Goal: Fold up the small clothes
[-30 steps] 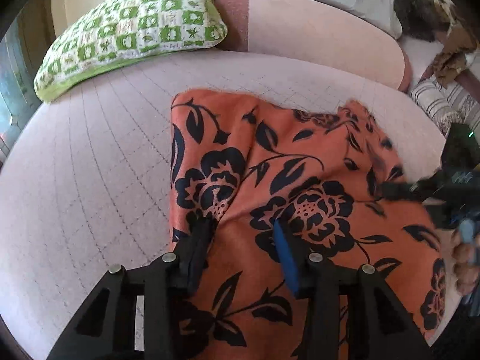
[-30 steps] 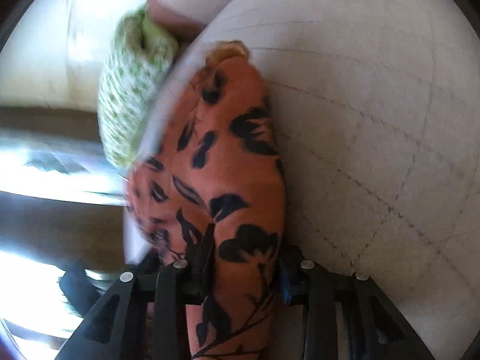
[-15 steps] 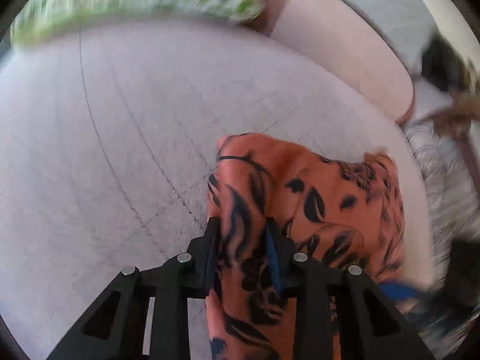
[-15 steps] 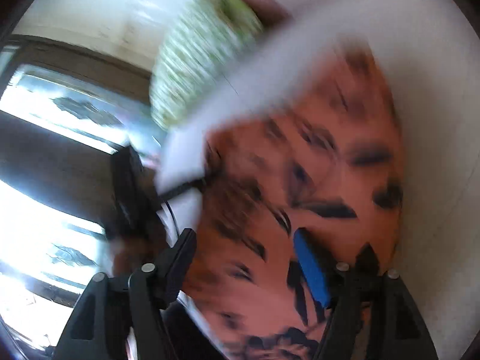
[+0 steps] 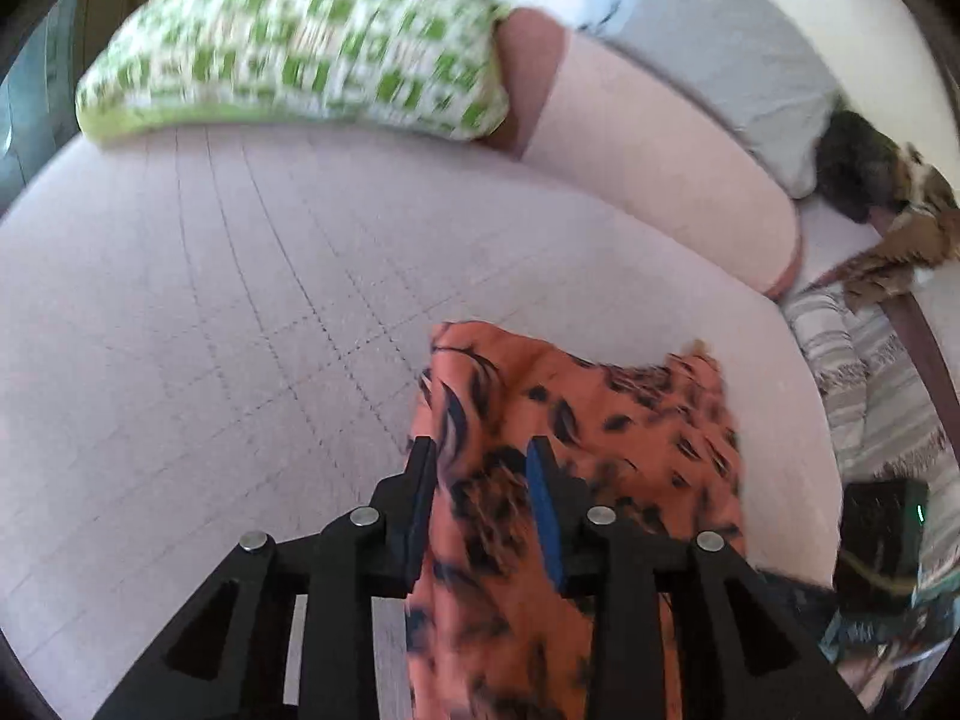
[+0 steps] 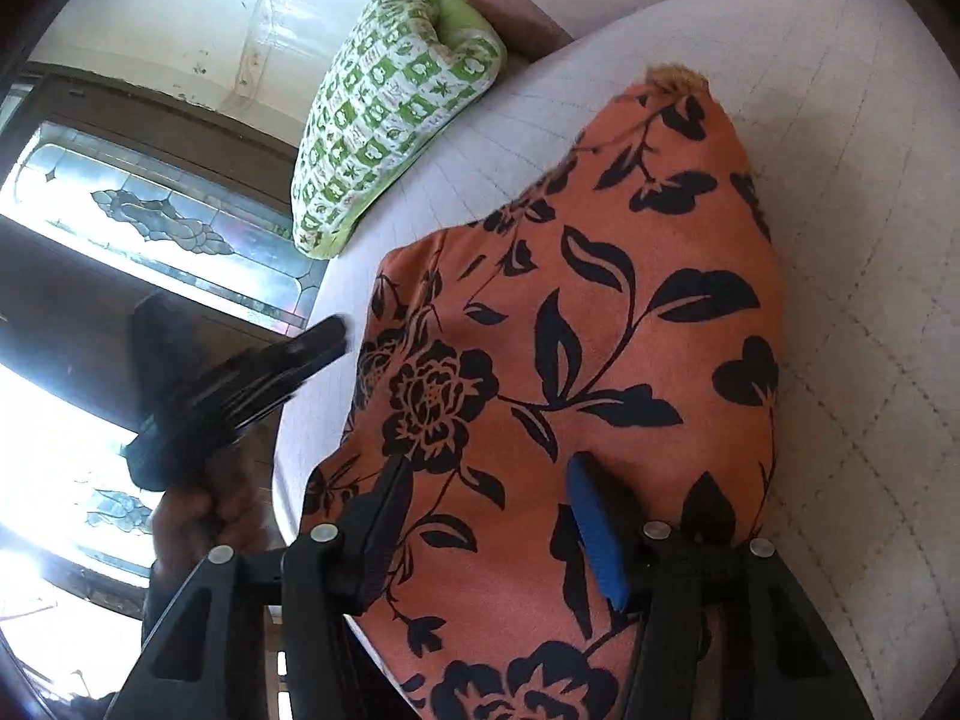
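One orange floral garment [image 6: 576, 324] between two grippers, on one quilted mattress [image 5: 210, 300].

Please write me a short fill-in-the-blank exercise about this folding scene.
1. The garment is orange with a black ____ print.
2. The pillow is checked white and ____.
3. The right hand-held gripper stands ____ over the garment.
4. In the left wrist view, the left hand-held gripper has ____ between its fingers.

Missing words: floral; green; open; the garment
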